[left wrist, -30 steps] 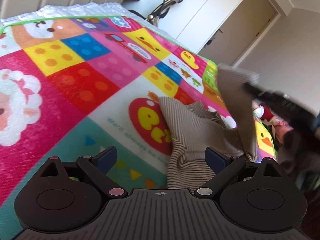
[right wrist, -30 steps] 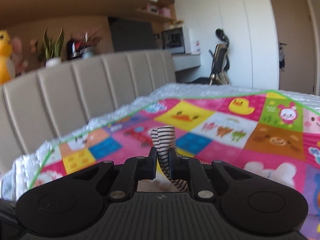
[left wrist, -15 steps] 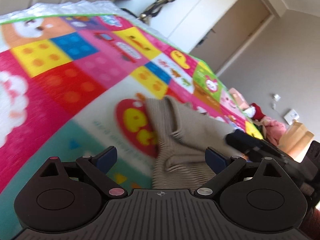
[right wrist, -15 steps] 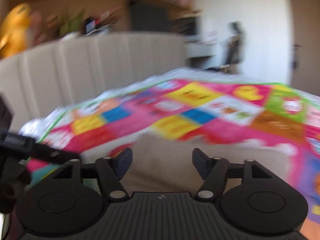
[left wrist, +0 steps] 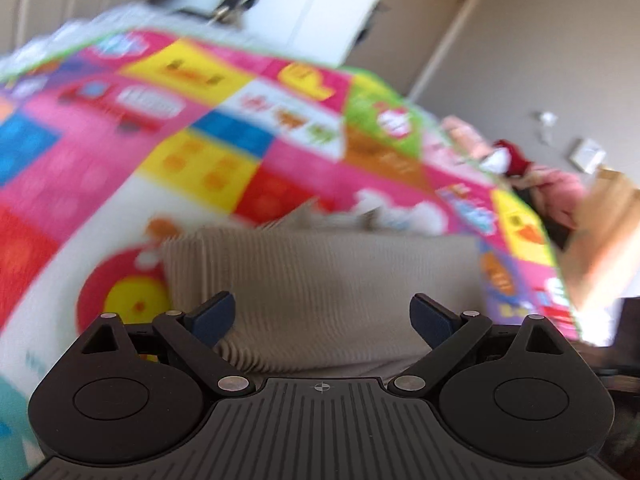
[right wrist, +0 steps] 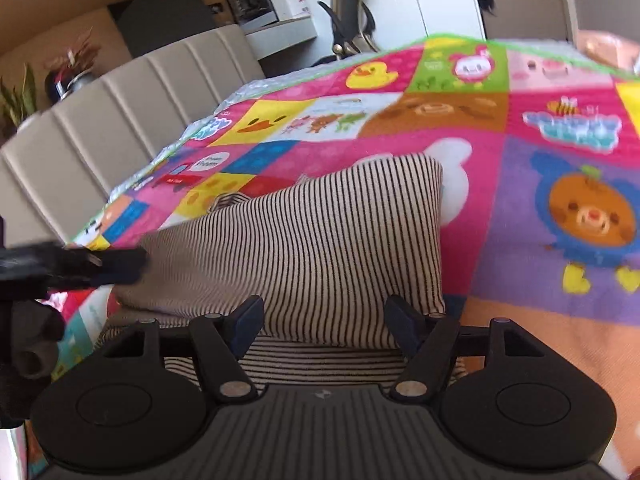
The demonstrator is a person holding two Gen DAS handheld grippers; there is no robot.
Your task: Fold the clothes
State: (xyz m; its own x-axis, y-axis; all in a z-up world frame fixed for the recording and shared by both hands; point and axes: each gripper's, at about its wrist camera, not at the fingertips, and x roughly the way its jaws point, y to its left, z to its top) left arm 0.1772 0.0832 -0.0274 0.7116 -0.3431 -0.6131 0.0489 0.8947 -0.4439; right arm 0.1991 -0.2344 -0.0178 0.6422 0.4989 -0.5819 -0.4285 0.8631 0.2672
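The striped top (right wrist: 328,240) lies folded on the blanket (right wrist: 560,160). Both the left gripper (left wrist: 322,316) and right gripper (right wrist: 324,320) hang just above it, wide open, holding nothing. It looks soft and light, so grab an edge.

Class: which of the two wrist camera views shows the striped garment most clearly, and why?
The right wrist view. There the striped garment is sharp, its dark stripes and folded edge plain on the colourful blanket. The left wrist view is motion-blurred: the garment reads as a beige ribbed block.
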